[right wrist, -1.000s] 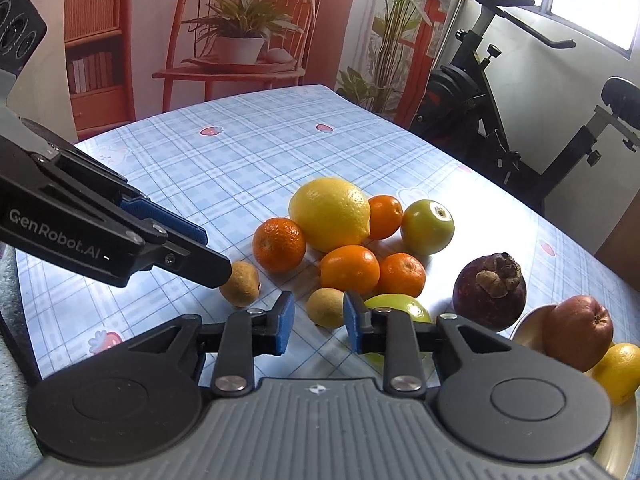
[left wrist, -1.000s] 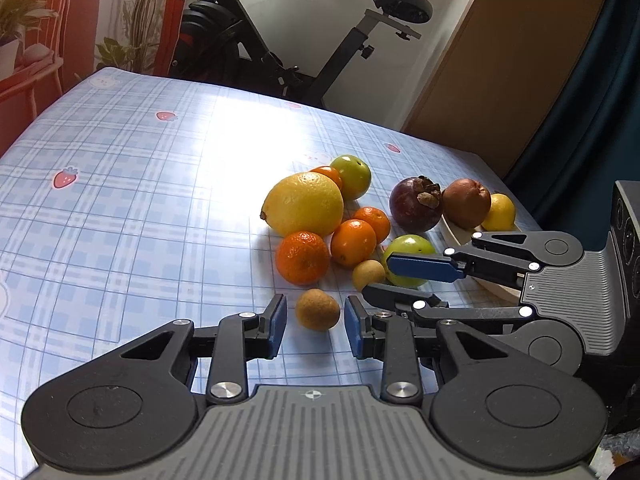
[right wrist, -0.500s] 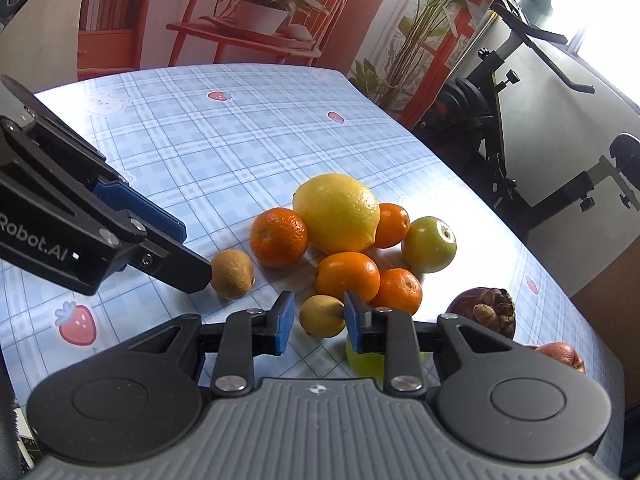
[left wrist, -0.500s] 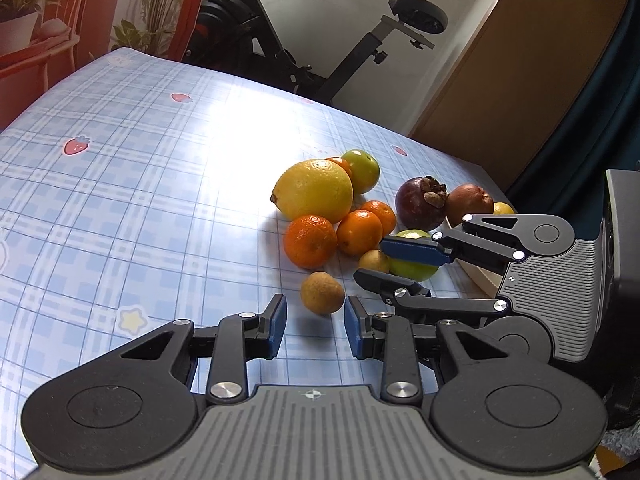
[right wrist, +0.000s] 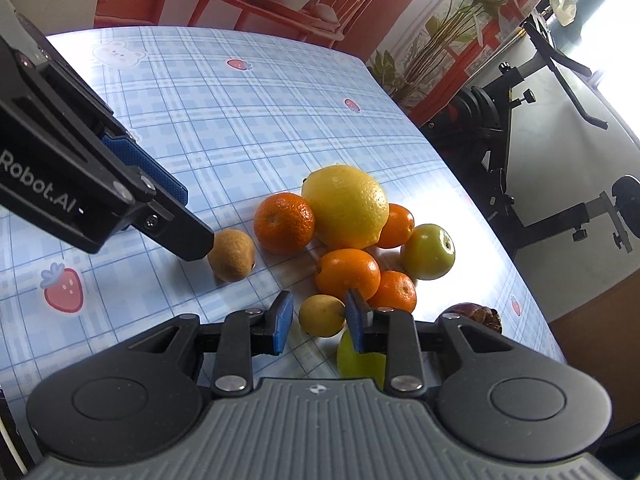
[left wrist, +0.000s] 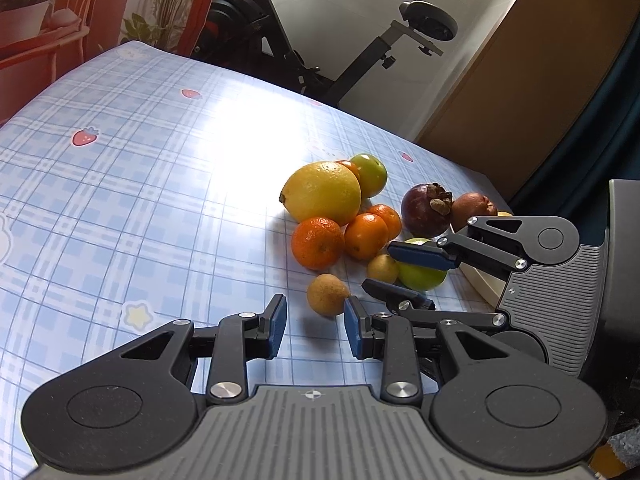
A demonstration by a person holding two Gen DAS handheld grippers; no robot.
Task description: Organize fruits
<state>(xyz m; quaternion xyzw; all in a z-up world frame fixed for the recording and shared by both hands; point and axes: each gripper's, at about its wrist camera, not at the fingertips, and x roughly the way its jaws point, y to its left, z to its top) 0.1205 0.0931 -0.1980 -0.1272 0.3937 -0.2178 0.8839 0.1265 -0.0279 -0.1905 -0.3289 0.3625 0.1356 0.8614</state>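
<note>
The left gripper (left wrist: 314, 322) is nearly closed and empty, just short of a brown fruit (left wrist: 327, 294). The right gripper (right wrist: 316, 322), equally narrow, is poised at a small yellow fruit (right wrist: 321, 315) beside the oranges (right wrist: 347, 273), nothing gripped.

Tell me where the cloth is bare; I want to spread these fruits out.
Free: the checked tablecloth left of the big lemon and brown fruit. Crowded: the fruit cluster and its right side, where the right gripper reaches in before the plate.
</note>
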